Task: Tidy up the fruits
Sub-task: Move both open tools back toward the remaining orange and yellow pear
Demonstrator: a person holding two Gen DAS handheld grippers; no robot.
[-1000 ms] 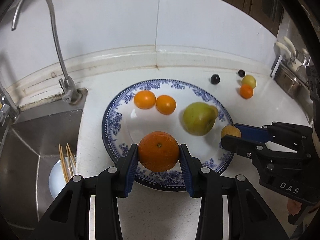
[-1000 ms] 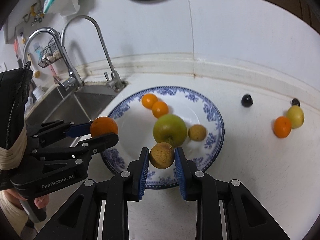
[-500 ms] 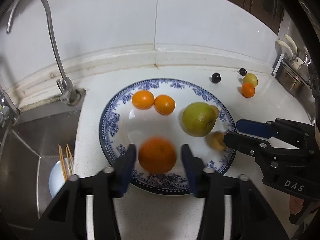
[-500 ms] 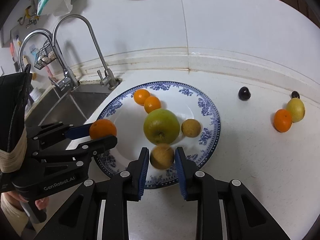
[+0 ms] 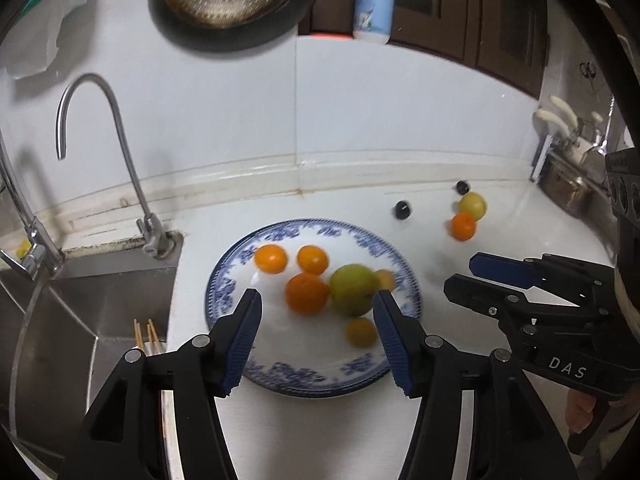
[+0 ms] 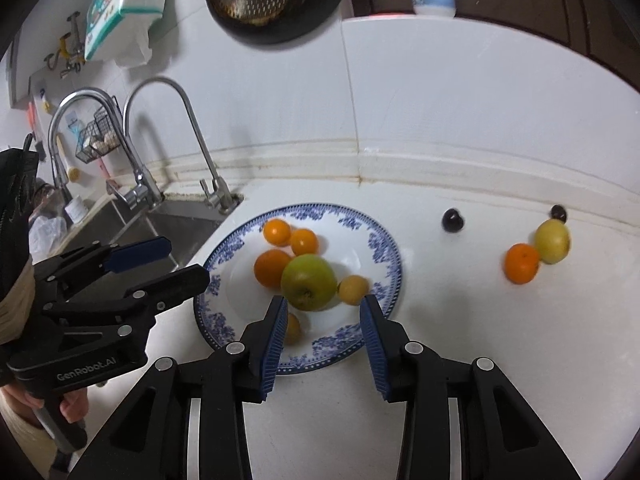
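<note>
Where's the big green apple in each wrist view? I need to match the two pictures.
Left wrist: the green apple lies on the blue-rimmed plate, right of centre, next to the large orange.
Right wrist: the green apple lies mid-plate, right of that orange.
Shared landmark: the curved faucet behind the plate's left.

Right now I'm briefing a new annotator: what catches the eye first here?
The blue-patterned plate beside the sink, holding oranges around a big green apple. Both tongs, left and right, hang open above it, empty. Off to the right on the counter lie an orange and a yellow fruit.
</note>
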